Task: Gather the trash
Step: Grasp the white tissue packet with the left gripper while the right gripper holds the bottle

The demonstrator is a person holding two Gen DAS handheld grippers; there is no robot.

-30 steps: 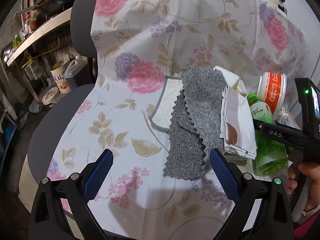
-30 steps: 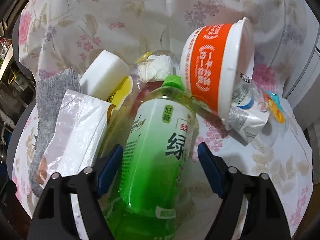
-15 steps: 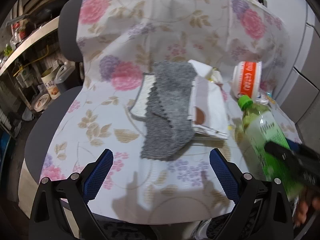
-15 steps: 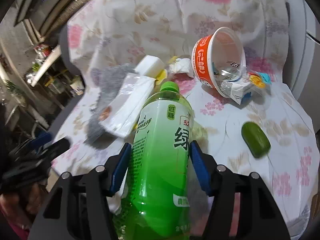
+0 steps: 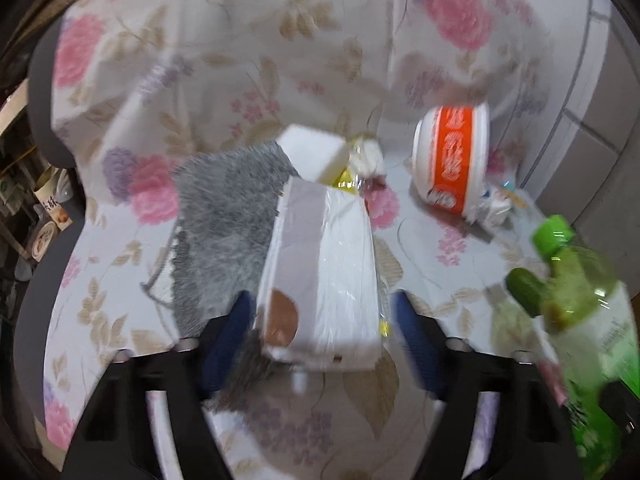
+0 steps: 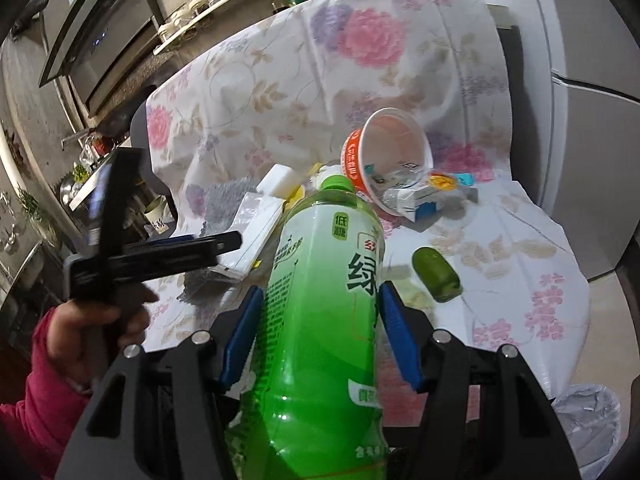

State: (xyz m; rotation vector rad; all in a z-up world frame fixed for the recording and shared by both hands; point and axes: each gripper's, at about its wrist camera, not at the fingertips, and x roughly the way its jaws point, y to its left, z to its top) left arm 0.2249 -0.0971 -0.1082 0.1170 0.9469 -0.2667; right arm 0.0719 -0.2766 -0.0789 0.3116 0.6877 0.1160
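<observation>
A green tea bottle (image 6: 320, 312) made of clear green plastic is pinched between the blue pads of the right gripper (image 6: 320, 332), which clamps its label band at mid-body. It hangs in the air in front of the floral tablecloth (image 6: 280, 80), its green cap tilted toward the orange instant-noodle cup (image 6: 384, 156). The bottle looks empty, so probably light; its thin wall should dent under pressure, and the smooth label could slip, so the wide middle seems the safest place to hold.

To the left of the noodle cup lies a white plastic-wrapped packet (image 5: 320, 280), soft and crinkly, partly overlapping a grey knitted cloth (image 5: 224, 216). The left gripper (image 5: 320, 344) straddles the packet's near end. Its jaws have just been closing, and the packet sits between them, but a gap shows on each side, so the pads are not yet pressing. The view is blurred. The film will likely crumple, so squeezing across the narrow width seems sensible.

A small dark green object (image 6: 436, 276) lies near the noodle cup, toward the viewer. A person's hand in a red sleeve (image 6: 44, 380) holds the left tool.
</observation>
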